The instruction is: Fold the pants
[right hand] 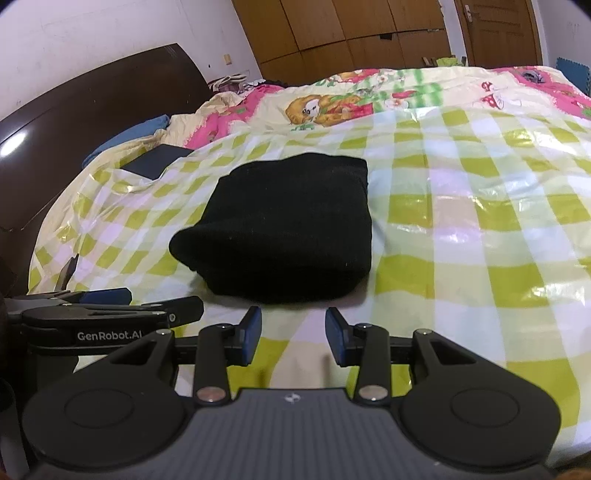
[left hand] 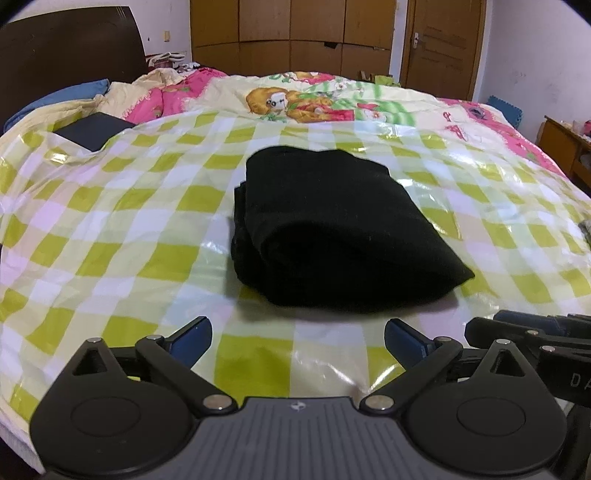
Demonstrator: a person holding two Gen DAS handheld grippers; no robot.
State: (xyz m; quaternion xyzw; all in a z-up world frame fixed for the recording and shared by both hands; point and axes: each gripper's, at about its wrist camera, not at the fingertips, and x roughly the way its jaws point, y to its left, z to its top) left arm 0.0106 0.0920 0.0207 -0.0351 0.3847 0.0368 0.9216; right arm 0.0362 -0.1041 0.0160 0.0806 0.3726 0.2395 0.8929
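Note:
The black pants (left hand: 332,229) lie folded into a thick, compact bundle on the green-and-white checked sheet (left hand: 129,229). In the right wrist view the pants (right hand: 280,225) sit just ahead and slightly left of centre. My left gripper (left hand: 297,332) hovers short of the bundle's near edge, jaws wide open with nothing between them. My right gripper (right hand: 293,317) is also short of the near edge, its blue pads a narrow gap apart and empty. Each gripper shows in the other's view: the right one (left hand: 535,328) at the right edge, the left one (right hand: 110,295) at the left.
A dark flat box (left hand: 92,129) lies on the bed at far left near a blue pillow (left hand: 62,98). A cartoon quilt (left hand: 303,99) covers the far part. A dark headboard (left hand: 66,44) stands at left; a wooden wardrobe (left hand: 288,33) and a door (left hand: 443,40) stand behind.

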